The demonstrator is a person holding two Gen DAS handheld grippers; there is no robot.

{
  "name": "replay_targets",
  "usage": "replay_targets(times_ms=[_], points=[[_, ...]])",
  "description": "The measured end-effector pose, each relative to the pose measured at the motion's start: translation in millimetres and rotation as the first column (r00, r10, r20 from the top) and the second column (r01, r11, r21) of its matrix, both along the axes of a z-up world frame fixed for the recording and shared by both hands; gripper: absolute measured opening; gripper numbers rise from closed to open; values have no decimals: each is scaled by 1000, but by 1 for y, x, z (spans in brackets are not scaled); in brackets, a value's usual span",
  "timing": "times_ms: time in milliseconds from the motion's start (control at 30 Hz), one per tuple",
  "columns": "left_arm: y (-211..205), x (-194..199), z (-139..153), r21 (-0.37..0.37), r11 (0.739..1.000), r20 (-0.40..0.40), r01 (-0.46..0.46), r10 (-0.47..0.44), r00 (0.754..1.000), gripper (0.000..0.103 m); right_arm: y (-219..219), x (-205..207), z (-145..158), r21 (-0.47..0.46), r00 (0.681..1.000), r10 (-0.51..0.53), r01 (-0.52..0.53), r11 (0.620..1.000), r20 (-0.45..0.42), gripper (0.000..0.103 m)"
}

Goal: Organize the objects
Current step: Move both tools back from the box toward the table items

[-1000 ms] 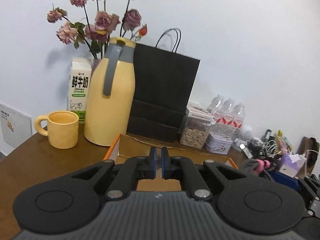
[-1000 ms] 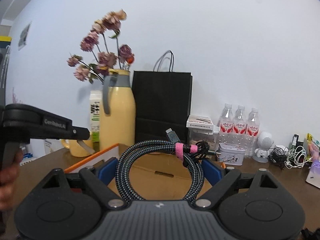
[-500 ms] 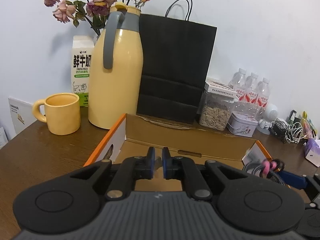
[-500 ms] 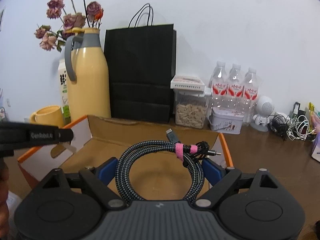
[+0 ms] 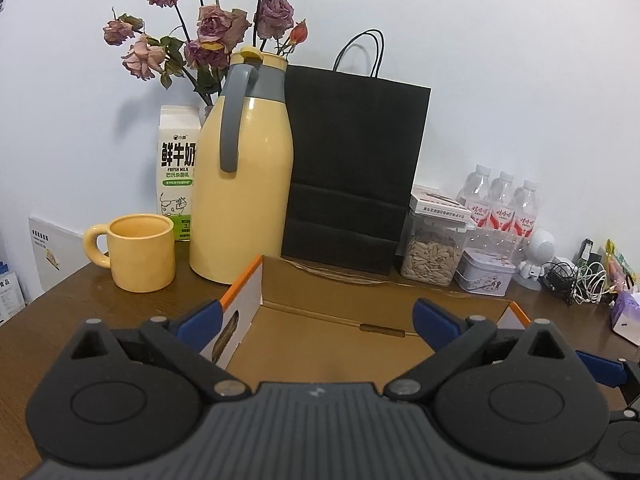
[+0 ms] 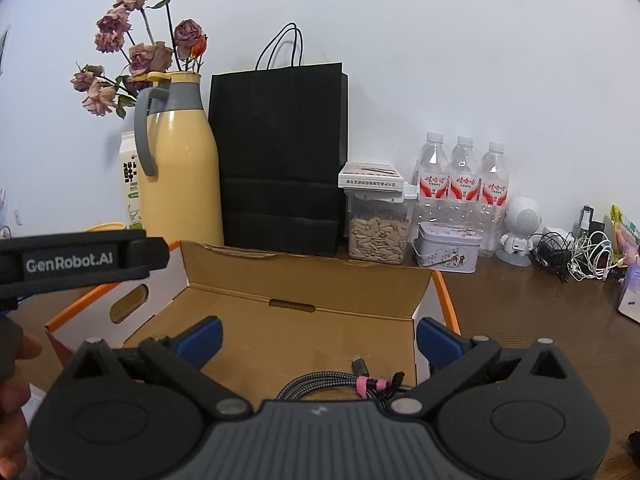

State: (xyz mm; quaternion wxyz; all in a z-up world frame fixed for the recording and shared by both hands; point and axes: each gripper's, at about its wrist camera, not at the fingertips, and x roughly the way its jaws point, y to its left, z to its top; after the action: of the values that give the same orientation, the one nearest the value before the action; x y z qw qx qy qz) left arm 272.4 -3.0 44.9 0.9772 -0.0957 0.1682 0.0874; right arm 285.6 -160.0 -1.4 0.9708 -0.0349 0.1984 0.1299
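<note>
Both grippers, the left gripper (image 5: pixel 318 320) and right gripper (image 6: pixel 318 338), are opening wide and empty, because the coiled cable (image 6: pixel 340 386) has dropped into the cardboard box (image 6: pixel 304 280) to be tidy.

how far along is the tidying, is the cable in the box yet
Done: the coiled cable lies on the floor of the cardboard box, free of the right gripper, whose jaws are opening. In hand: nothing; the left gripper is opening too, with nothing between its jaws. Possibly left: the loose wires tangled on the table at the right.
</note>
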Motion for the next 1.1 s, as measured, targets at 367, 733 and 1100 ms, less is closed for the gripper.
replay_targets(times_ms=[367, 733, 1100], points=[[3, -28, 6, -2, 999, 56, 41, -41, 998, 103, -11, -20, 6, 8, 998, -17, 16, 1000, 63, 103], [3, -76, -2, 31, 999, 73, 26, -29, 997, 103, -26, -67, 13, 7, 988, -9, 8, 1000, 151, 103], [7, -126, -4, 40, 998, 67, 45, -47, 997, 103, -34, -122, 19, 9, 981, 16, -18, 1000, 192, 103]])
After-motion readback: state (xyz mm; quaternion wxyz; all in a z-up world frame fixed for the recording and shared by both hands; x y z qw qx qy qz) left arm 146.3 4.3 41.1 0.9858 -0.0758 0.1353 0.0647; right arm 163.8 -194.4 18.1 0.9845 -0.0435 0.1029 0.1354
